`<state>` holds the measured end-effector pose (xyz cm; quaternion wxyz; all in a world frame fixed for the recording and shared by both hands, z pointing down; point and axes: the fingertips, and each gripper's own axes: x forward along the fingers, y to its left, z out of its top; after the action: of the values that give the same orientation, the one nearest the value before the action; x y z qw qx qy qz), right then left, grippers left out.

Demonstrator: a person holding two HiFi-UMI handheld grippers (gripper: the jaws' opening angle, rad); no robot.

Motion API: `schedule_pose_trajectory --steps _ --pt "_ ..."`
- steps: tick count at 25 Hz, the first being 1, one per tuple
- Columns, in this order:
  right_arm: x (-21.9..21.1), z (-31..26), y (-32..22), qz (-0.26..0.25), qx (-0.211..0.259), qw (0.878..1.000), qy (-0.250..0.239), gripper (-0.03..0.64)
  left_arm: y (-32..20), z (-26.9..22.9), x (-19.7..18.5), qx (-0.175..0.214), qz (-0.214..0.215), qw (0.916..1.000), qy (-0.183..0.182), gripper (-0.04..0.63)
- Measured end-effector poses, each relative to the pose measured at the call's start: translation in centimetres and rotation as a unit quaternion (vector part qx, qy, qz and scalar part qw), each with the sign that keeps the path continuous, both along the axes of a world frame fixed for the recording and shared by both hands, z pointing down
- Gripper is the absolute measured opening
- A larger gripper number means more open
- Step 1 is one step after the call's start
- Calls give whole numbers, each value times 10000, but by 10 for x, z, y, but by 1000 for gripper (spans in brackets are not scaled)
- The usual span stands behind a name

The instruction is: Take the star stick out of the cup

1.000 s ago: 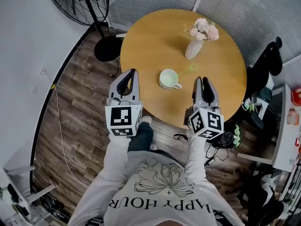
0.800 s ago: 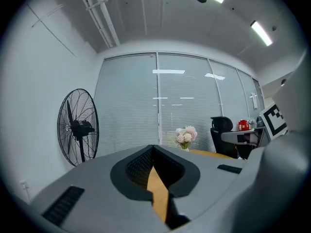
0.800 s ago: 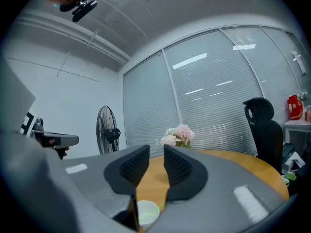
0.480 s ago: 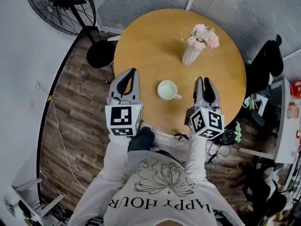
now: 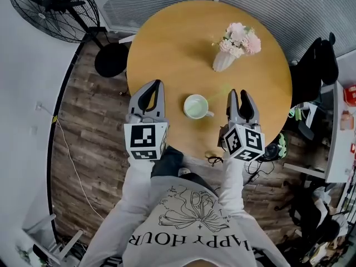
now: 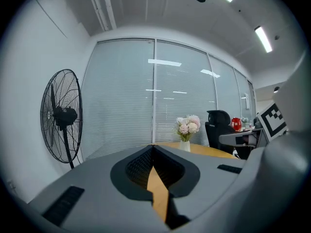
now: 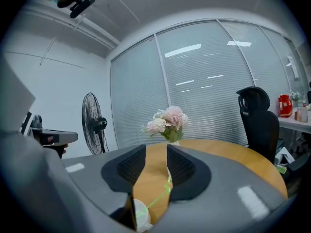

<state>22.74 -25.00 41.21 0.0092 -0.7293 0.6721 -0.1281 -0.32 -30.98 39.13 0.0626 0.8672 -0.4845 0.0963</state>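
A white cup point(image 5: 196, 106) stands on the round wooden table point(image 5: 172, 43), near its front edge. A thin green star stick point(image 5: 220, 91) leans out of the cup toward the right. My right gripper point(image 5: 239, 95) hovers just right of the cup with its jaws opening and nothing between them. In the right gripper view the cup point(image 7: 140, 215) sits low between the jaws, and the star stick point(image 7: 159, 197) slants up past the right jaw of my right gripper point(image 7: 155, 154). My left gripper point(image 5: 156, 86) is shut and empty over the table's left edge; its left gripper view shows its tips point(image 6: 153, 148) meeting.
A white vase of pink flowers point(image 5: 225, 57) stands behind the cup, also seen as flowers point(image 7: 166, 119) and flowers point(image 6: 187, 126). A standing fan point(image 5: 50, 4) is on the floor at the left. A black office chair point(image 5: 320, 65) and a cluttered desk lie to the right.
The table and cup have drifted left and down in the head view as the camera moved. The right gripper's jaws stand slightly wider apart. Both grippers keep their places in the picture.
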Motion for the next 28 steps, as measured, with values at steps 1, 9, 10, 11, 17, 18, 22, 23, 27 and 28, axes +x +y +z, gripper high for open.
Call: schedule_pose_trajectory --steps 1,9,10,11,17,18,22,23,27,28 --pt "0 4 -1 3 -52 10000 -9 144 -2 3 1 -28 22 10000 -7 6" --pt "7 32 -9 119 -366 9992 -100 170 -14 21 9 -176 131 9998 -37 6" --pt "8 35 -10 132 -397 9991 -111 170 -15 23 10 -191 146 9997 -41 6" --pt "9 38 -11 143 -427 9989 -128 170 -16 26 11 -211 159 9996 -47 6" --pt "13 58 -13 236 -632 9975 -209 181 -20 40 13 -361 190 9991 -102 6" --pt "14 62 -13 257 -668 9972 -214 181 -21 43 13 -379 190 9990 -106 6" --pt "15 74 -14 288 -798 9960 -267 181 -25 51 13 -458 199 9987 -129 6" --pt "16 76 -14 296 -821 9958 -270 181 -26 52 15 -455 224 9986 -126 6" --pt "19 85 -14 345 -907 9949 -276 181 -28 62 18 -563 238 9980 -144 6" --pt "20 88 -14 351 -932 9946 -288 181 -28 65 18 -596 233 9978 -152 6"
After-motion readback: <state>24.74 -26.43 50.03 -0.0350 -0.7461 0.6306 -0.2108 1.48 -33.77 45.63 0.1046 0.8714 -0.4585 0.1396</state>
